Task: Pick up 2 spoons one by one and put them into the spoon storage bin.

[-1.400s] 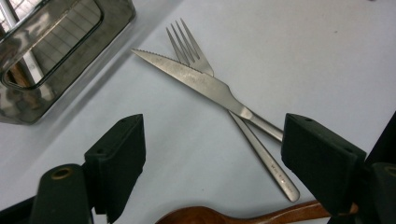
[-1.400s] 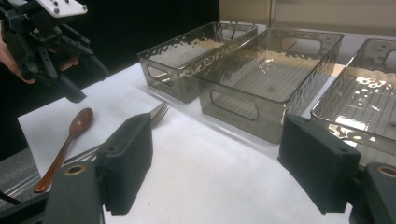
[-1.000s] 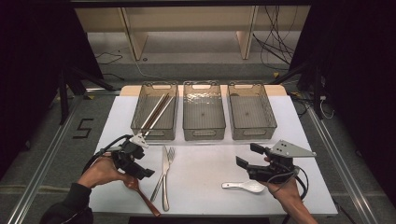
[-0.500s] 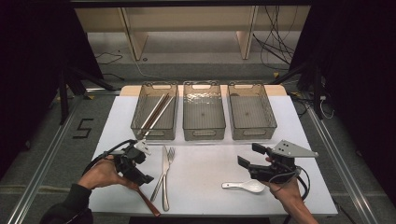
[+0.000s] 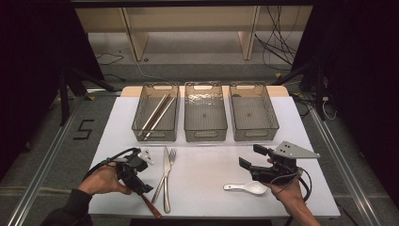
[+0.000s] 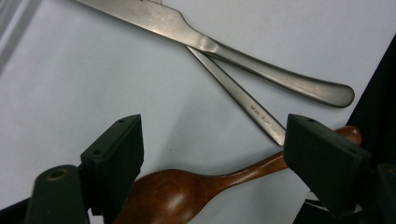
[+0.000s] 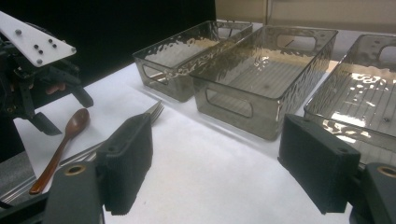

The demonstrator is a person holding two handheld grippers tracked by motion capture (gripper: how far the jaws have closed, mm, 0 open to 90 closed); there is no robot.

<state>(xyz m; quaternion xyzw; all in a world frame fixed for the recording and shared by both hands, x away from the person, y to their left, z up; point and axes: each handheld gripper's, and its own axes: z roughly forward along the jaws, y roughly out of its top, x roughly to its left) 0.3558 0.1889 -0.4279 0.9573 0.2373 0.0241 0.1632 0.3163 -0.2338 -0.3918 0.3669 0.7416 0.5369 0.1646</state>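
Near left on the table point(image 5: 207, 188): left gripper point(image 6: 212, 154) over wooden spoon point(image 6: 187, 189), fingers wide; right gripper point(image 7: 219, 163) fingers wide, empty.

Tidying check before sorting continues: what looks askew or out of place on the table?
The knife and fork lie crossed, knife handle over fork handle. The wooden spoon's handle reaches the table's near edge.
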